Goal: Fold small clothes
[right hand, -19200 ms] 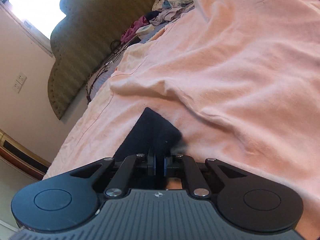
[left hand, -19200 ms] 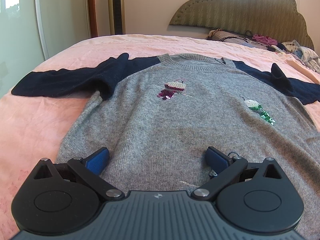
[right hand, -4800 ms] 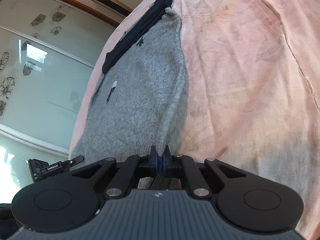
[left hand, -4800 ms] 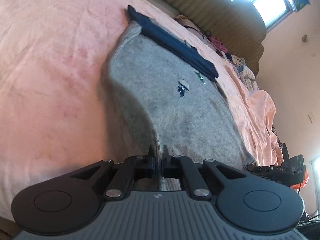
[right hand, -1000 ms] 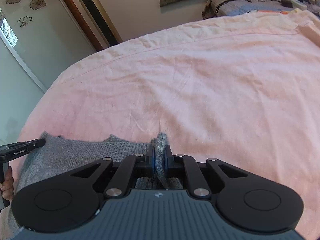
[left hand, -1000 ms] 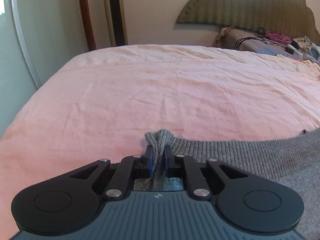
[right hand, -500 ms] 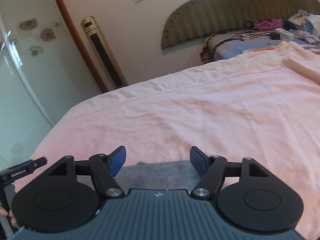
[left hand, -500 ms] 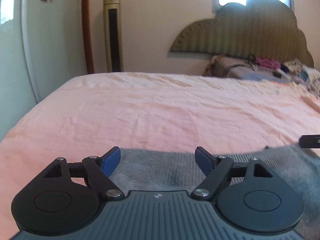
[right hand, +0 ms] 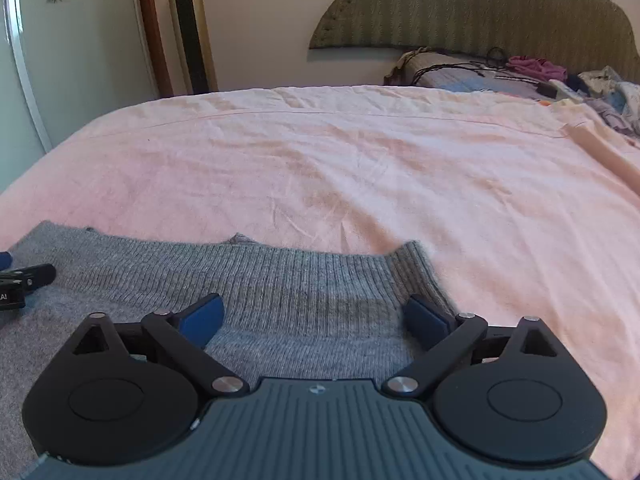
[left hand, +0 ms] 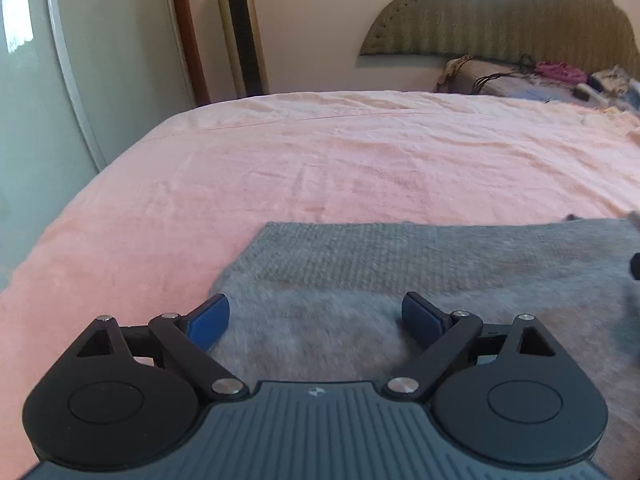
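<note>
The grey knit sweater (left hand: 400,280) lies folded flat on the pink bedsheet (left hand: 360,160), its ribbed hem edge facing away from me. My left gripper (left hand: 316,314) hovers over the sweater's left corner, jaws still opening, nothing between the blue pads. In the right wrist view the sweater (right hand: 280,280) shows its ribbed band and right corner. My right gripper (right hand: 314,314) stands over that corner, jaws still opening and wide, holding nothing. The left gripper's tip (right hand: 24,276) shows at that view's left edge.
The pink bedsheet (right hand: 360,168) stretches far ahead. A padded headboard (left hand: 500,20) and a pile of clothes and cables (right hand: 540,72) lie at the back right. A tall gold tower fan (left hand: 240,28) and glass wardrobe doors (left hand: 60,80) stand at the back left.
Both grippers let go of the sweater's hem corners and opened wide. Both drew back, and the hem now lies flat on the bed.
</note>
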{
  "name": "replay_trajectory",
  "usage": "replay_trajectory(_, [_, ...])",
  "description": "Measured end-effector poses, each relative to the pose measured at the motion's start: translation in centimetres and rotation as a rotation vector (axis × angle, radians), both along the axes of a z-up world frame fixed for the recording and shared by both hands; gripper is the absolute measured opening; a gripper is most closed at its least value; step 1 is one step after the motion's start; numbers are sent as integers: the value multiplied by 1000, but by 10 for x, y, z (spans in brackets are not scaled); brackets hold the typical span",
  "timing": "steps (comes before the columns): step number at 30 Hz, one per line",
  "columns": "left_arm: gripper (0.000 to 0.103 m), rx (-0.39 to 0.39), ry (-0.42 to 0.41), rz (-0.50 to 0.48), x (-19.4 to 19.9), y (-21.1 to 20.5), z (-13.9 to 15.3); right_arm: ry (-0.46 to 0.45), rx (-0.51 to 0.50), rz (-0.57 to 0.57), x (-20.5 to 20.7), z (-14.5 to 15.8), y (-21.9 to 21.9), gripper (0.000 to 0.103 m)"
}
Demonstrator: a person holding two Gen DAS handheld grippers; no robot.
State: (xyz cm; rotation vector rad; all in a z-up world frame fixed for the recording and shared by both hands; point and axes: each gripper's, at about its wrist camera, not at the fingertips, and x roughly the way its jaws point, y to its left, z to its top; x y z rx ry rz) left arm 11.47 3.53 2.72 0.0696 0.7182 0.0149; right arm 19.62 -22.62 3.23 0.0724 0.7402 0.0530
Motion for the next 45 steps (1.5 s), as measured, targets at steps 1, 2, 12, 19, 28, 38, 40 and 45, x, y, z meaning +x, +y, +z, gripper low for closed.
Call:
replay_trajectory(1, [94,-40,0,-18,-12,2,2,-22,53,37,-15,6,2,96])
replay_trajectory(2, [94,-62,4,-34,-24,2,1,-37,86,67,-28,9,4,102])
replay_trajectory(12, [102,-77,21,4,-51,18,0,-22,-81,106,-61,-5,19,99])
replay_trajectory(19, [103,-588,-25,249,-180,102,5,-2,518,-11,-180,30,-63,103])
replay_trajectory(28, [103,-981,49,299,-172,118,-26,25,694,-247,-240,-14,-92,103])
replay_trajectory(38, [21,-895,122,365,-139,111,-32,24,814,-247,-164,-31,-84,50])
replay_trajectory(40, [11,-875,150,364,-137,113,-32,71,858,-257,-160,-43,-88,21])
replay_trajectory(45, [8,-891,97,301,-151,120,-4,38,870,-210,-167,-28,-89,12])
